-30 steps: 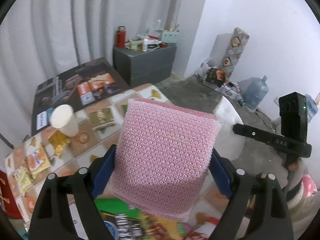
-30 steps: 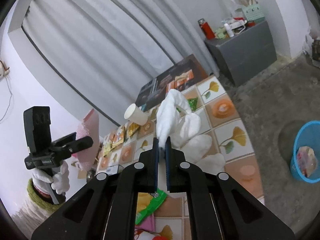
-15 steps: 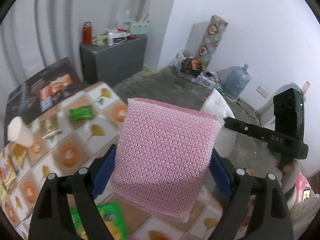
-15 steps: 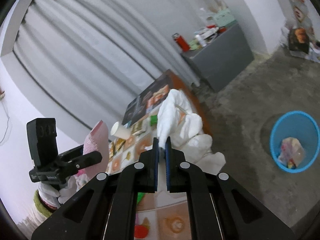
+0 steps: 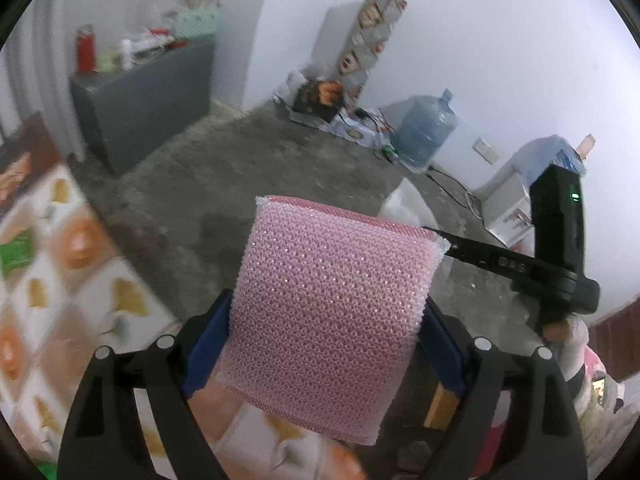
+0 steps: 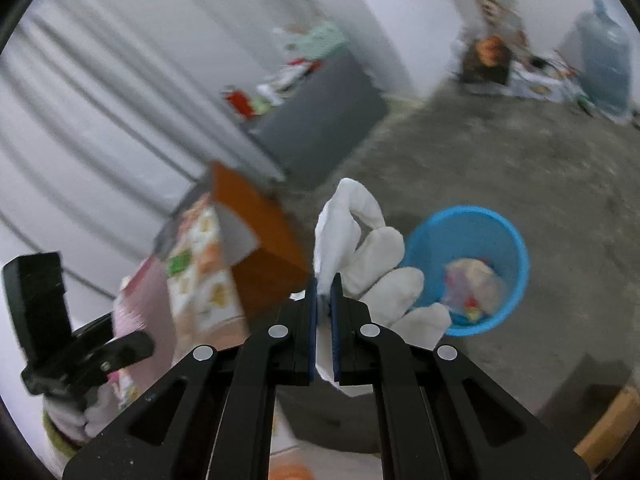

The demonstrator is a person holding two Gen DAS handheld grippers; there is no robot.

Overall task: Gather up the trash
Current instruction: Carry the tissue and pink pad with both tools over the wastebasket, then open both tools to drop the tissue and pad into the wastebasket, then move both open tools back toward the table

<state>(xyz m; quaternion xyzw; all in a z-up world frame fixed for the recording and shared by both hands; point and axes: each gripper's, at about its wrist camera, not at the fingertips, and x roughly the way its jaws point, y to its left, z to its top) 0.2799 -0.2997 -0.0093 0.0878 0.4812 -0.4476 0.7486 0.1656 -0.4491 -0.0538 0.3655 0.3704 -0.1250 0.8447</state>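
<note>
Left wrist view first: along the left edge runs the table (image 5: 60, 280) with its tiled ginkgo-leaf cloth, a green packet (image 5: 16, 252) lying on it at mid-left. In the upper left stands a grey cabinet (image 5: 152, 92) with a red flask (image 5: 85, 48) on top. Dead centre, the left gripper (image 5: 326, 344) grasps a pink mesh sponge (image 5: 332, 308), jaws spread wide and both blue pads pressed against its sides. At the right, a blue water jug (image 5: 428, 132) sits by the wall.

Over to the right wrist view, blurred. At lower left the pink sponge (image 6: 140, 300) shows beside the table corner (image 6: 248, 240). In the centre, the right gripper (image 6: 324, 284) is clenched tight on a crumpled white paper towel (image 6: 360, 248), which billows above the fingertips. Right of centre, a blue waste basket (image 6: 468, 268) stands on the concrete floor with trash already inside.
</note>
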